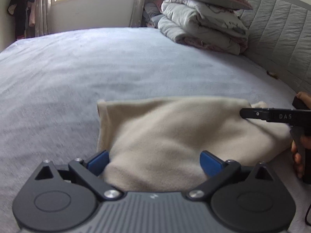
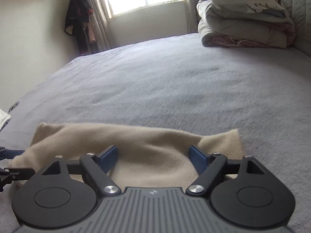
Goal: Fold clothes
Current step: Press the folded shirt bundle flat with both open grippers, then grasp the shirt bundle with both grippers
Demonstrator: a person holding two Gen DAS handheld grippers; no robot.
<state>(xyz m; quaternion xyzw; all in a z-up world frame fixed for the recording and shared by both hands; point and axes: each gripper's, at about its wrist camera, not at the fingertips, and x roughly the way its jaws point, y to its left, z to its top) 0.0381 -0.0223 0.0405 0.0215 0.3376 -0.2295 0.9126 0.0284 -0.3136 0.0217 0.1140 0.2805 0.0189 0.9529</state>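
A wide bed (image 1: 97,62) under a pale blue-grey fleecy cover fills both views, with a stack of folded grey and pink quilts (image 1: 202,27) at its far corner by the window. Near the front edge lies the cream fleece garment (image 1: 165,128), folded into a rough rectangle, its right corner (image 2: 231,137) flipped up loose. The left tool (image 1: 153,161) stands released, its blue pads wide apart with the cloth bulging up between them, not pinched. The right tool (image 2: 154,157) is likewise spread, the soft fabric lying between its pads without being clamped. The likely trouble from here: with nothing gripped, the springy fleece may relax and the fold open, or a closing tool may catch only the top layer and drag the rectangle askew.
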